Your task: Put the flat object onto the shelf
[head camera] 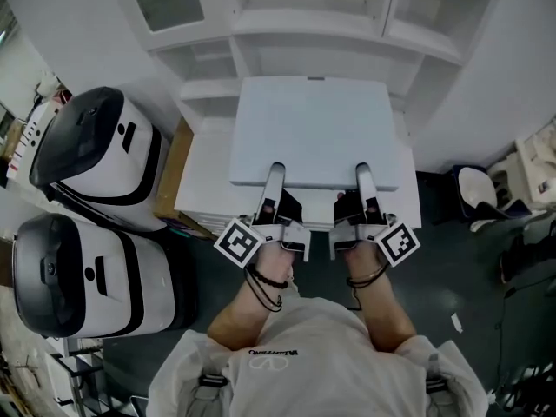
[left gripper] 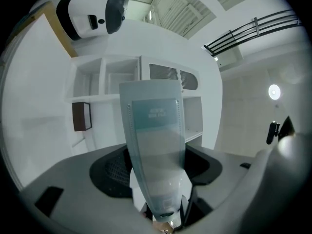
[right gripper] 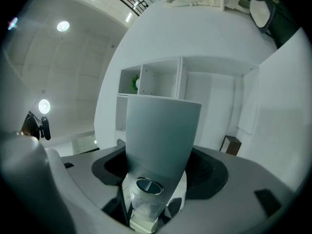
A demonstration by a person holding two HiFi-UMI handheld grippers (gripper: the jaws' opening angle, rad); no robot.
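The flat object is a large pale board (head camera: 313, 133), held level in front of the white shelf unit (head camera: 347, 24). Both grippers grip its near edge. My left gripper (head camera: 274, 177) has its upper finger lying on the board's top at the left. My right gripper (head camera: 364, 177) does the same at the right. Each is shut on the board. In the left gripper view one long pale finger (left gripper: 156, 145) points at the shelf compartments (left gripper: 112, 82). The right gripper view shows a broad grey finger (right gripper: 161, 135) before the same shelf (right gripper: 156, 79).
A low white cabinet top (head camera: 204, 189) lies under the board. A flat cardboard sheet (head camera: 172, 168) leans at its left. Two white-and-black machines (head camera: 95, 146) (head camera: 87, 272) stand at the left. At the right there is clutter and a white seat (head camera: 478, 194) on the dark floor.
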